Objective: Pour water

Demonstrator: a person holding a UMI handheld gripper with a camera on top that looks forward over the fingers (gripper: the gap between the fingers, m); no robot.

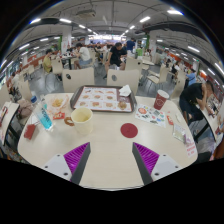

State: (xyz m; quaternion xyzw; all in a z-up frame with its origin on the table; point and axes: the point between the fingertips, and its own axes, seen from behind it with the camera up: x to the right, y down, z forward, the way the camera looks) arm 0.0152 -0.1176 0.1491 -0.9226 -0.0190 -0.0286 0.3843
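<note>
My gripper [111,160] hangs open above the near edge of a round cream table [110,140], nothing between its purple-padded fingers [75,157]. Ahead and to the left stands a pale yellow cup [83,121]. Further left stands a blue bottle [45,119]. A red coaster [129,130] lies just ahead of the right finger. A red-brown cup [161,99] stands at the far right of the table.
A tray [101,98] with food and papers lies at the table's far side. A patterned plate [150,114] and small items lie to the right, snack packets [57,102] to the left. Chairs and seated people surround the table in a canteen hall.
</note>
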